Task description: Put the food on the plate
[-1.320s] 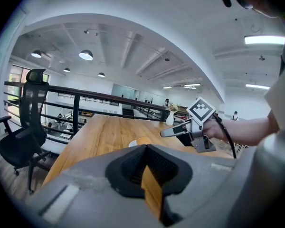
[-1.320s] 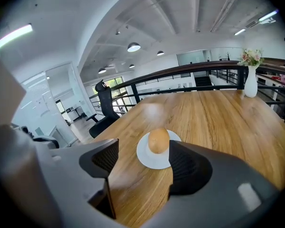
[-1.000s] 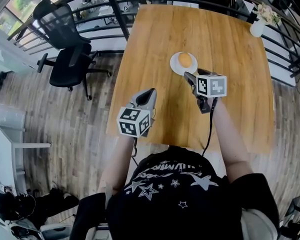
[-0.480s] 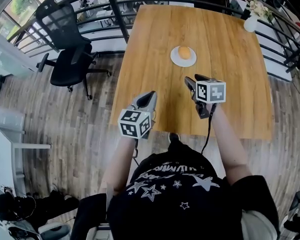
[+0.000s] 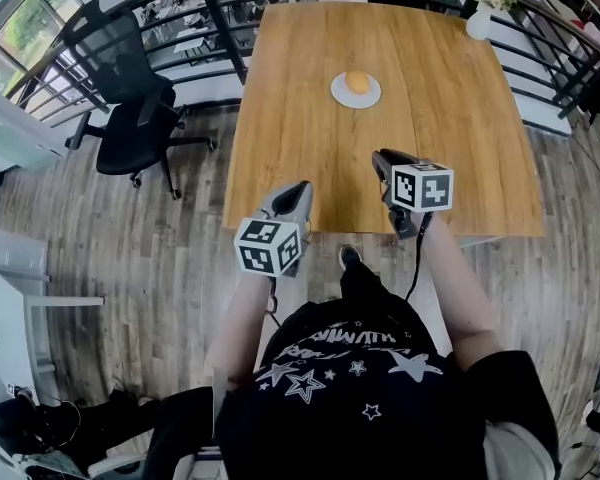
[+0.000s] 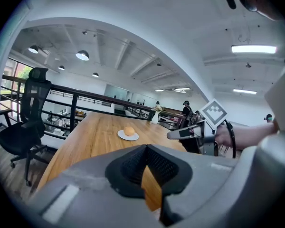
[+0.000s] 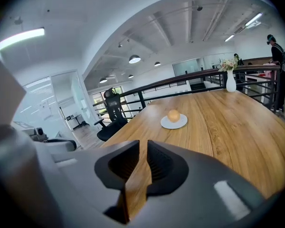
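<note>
An orange, round piece of food [image 5: 357, 81] sits on a small white plate [image 5: 338, 94] on the wooden desk [image 5: 460, 148], close to the far edge and about midway between the left and right edges. I hold my 2 grippers over the near edge, well apart from the plate, and neither touches it or the desk. My left gripper [image 5: 298, 190] hovers toward the near left corner; its jaws meet at the tips and carry nothing. My right gripper [image 5: 380, 156] hovers near the middle of the near edge and points toward the plate; its jaws have just been closing and now stand a narrow slit apart, with nothing between them but a view of bare wood. A white vase [image 5: 479, 20] with flowers stands at the far right corner. A black office chair [image 5: 130, 118] stands on the plank floor beyond the left edge, beside a dark railing [image 5: 220, 18].
</note>
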A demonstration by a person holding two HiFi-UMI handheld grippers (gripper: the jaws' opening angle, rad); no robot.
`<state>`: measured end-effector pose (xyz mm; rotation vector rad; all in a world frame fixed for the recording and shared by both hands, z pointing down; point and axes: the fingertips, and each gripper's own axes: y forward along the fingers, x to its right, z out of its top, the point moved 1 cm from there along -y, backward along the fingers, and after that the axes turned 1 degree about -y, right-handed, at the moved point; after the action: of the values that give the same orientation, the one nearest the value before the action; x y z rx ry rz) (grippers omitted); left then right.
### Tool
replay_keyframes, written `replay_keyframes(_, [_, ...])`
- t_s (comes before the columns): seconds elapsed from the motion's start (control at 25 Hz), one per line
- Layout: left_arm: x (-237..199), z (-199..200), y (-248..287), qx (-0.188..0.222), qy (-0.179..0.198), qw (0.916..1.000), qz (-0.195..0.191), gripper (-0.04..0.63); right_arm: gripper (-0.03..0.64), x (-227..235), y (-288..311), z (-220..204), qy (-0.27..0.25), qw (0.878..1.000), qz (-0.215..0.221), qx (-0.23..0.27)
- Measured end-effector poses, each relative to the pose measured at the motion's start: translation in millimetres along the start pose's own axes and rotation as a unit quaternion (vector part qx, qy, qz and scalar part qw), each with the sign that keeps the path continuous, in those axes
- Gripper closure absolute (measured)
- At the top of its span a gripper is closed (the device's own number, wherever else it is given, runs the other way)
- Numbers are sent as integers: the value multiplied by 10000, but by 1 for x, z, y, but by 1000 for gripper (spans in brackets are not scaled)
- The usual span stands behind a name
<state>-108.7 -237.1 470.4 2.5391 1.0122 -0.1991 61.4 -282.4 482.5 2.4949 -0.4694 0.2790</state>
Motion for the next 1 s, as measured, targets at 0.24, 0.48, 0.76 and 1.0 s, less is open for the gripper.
replay_keyframes(0.24, [20, -23, -15, -195, 49, 9992, -333, 594, 617, -17, -30, -36, 86, 9999, -54, -21])
replay_keyframes(0.48, [37, -32, -17, -237, 68, 9982, -553, 594, 617, -18, -54, -61, 75, 9997, -199, -111])
replay_keyframes(0.76, [50, -28, -10, -199, 36, 9980, -598, 594, 617, -13, -70, -59, 130, 9999, -75, -69])
replay_keyframes(1.0, [80, -41, -10, -243, -222, 9978, -569, 594, 617, -13, -90, -76, 345, 9993, 106, -29])
